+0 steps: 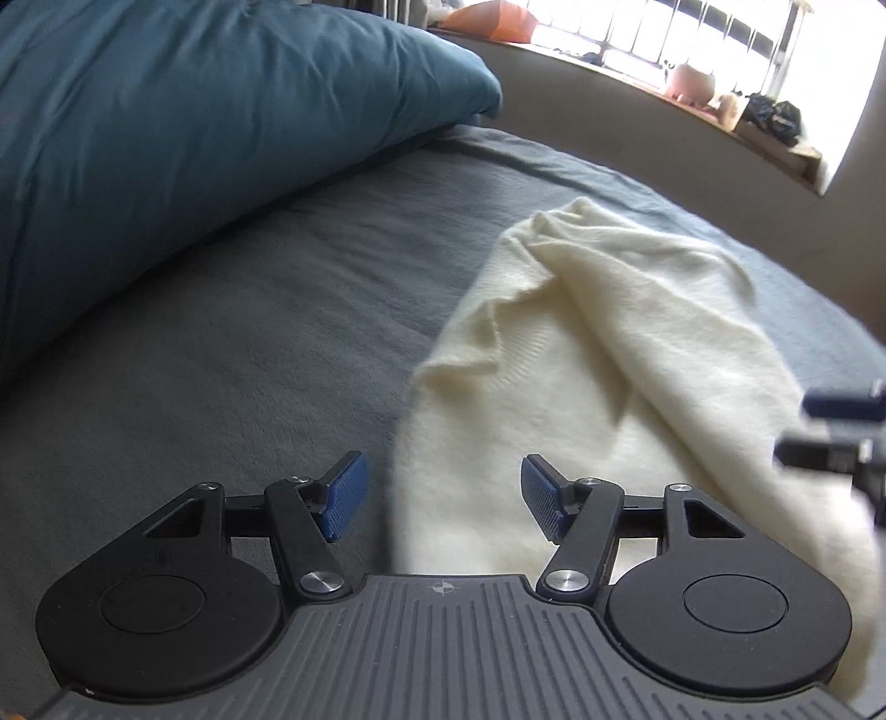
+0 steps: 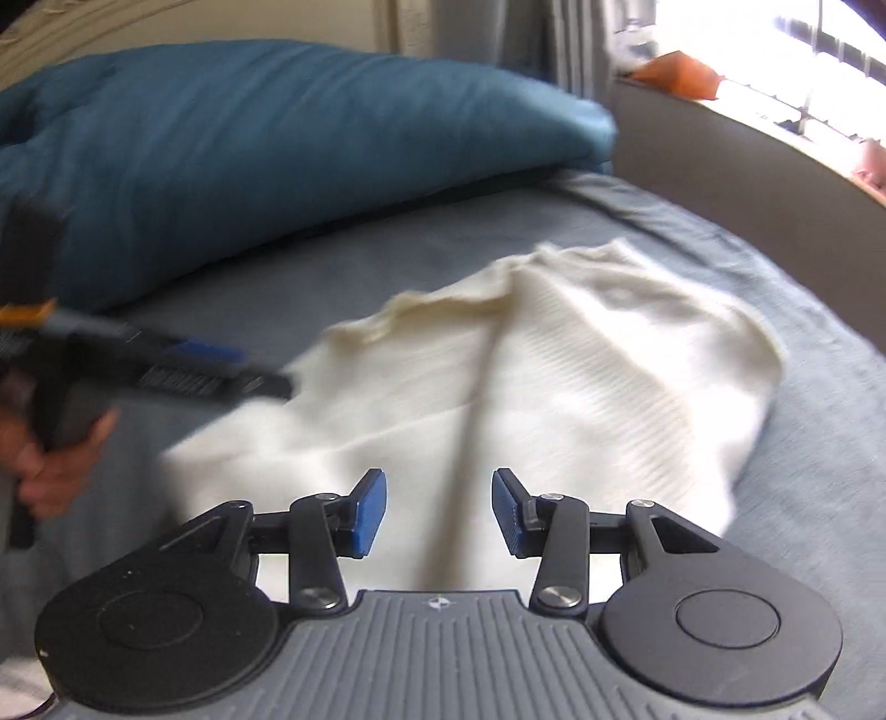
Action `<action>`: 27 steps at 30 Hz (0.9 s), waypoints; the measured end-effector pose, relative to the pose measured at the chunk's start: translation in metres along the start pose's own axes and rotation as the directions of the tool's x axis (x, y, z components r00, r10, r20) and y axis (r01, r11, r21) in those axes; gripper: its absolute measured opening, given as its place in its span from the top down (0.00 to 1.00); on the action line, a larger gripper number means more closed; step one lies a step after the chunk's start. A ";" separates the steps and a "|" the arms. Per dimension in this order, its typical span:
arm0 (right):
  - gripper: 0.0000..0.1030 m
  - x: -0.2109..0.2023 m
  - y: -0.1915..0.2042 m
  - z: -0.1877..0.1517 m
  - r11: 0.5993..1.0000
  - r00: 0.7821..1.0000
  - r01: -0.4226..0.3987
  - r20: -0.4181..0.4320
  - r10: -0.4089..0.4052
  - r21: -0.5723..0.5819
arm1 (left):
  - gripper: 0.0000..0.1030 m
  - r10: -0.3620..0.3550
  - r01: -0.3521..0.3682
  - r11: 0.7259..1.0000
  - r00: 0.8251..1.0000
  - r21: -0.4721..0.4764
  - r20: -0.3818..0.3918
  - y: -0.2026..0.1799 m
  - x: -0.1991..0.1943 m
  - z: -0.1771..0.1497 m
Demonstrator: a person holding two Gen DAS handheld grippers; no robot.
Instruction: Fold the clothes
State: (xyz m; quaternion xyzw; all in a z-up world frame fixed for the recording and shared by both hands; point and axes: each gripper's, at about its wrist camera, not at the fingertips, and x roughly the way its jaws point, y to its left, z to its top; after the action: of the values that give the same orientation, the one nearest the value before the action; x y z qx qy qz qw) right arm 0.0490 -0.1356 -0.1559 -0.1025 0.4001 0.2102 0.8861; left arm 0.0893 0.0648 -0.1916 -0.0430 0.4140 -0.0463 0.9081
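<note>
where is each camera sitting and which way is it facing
Left wrist view: sits on the left gripper, tilted down at the cream sweater on the grey bedsheet; its blue pads stand open, and the right gripper juts in at the right edge.
Right wrist view: sits on the right gripper, over the sweater; pads open, with the left gripper and the hand holding it at left.
Both share the sweater, teal pillow and bright window.

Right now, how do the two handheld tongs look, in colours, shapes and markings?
Both look alike. The left tongs and right tongs have blue ribbed pads on black linkage arms with silver pivot screws. Two round black discs flank a grey ribbed body bearing a small crosshair mark. In the right view, the left tongs also show an orange part.
</note>
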 end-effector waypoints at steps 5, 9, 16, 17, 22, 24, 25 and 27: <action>0.28 0.067 0.002 0.044 0.995 0.995 0.096 0.022 -0.095 -0.037 | 0.54 0.057 -0.057 0.997 0.998 0.048 0.002 0.000 0.033 0.016; 0.27 0.134 0.006 0.071 0.988 0.987 0.145 -0.058 -0.148 -0.058 | 0.63 0.057 -0.055 0.997 0.998 0.050 -0.032 -0.002 0.051 0.020; 0.87 0.130 -0.022 0.071 0.956 0.949 0.292 -0.113 -0.294 -0.033 | 0.66 0.067 -0.058 0.993 0.994 0.099 -0.089 -0.005 0.058 0.024; 0.88 0.113 -0.030 0.070 0.942 0.937 0.335 -0.103 -0.334 -0.005 | 0.66 0.072 -0.060 0.991 0.992 0.116 -0.104 -0.006 0.059 0.027; 0.90 0.008 -0.113 0.033 0.794 0.872 0.484 -0.274 -0.405 0.368 | 0.67 0.090 -0.065 0.987 0.982 0.146 -0.166 -0.013 0.072 0.042; 0.90 -0.034 -0.140 0.001 0.685 0.829 0.555 -0.382 -0.408 0.473 | 0.67 0.091 -0.067 0.989 0.978 0.133 -0.186 -0.012 0.074 0.046; 0.90 -0.055 -0.152 -0.018 0.621 0.802 0.593 -0.439 -0.404 0.512 | 0.67 0.090 -0.066 0.990 0.977 0.128 -0.192 -0.011 0.074 0.047; 0.90 -0.090 -0.168 -0.056 0.487 0.765 0.643 -0.519 -0.382 0.591 | 0.67 0.088 -0.063 0.989 0.978 0.136 -0.189 -0.010 0.072 0.045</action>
State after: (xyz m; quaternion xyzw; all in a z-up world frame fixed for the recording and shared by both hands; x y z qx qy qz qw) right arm 0.0354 -0.3311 -0.1229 0.1182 0.5360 -0.2691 0.7914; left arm 0.1694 0.0482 -0.2147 0.0364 0.4981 -0.0423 0.8653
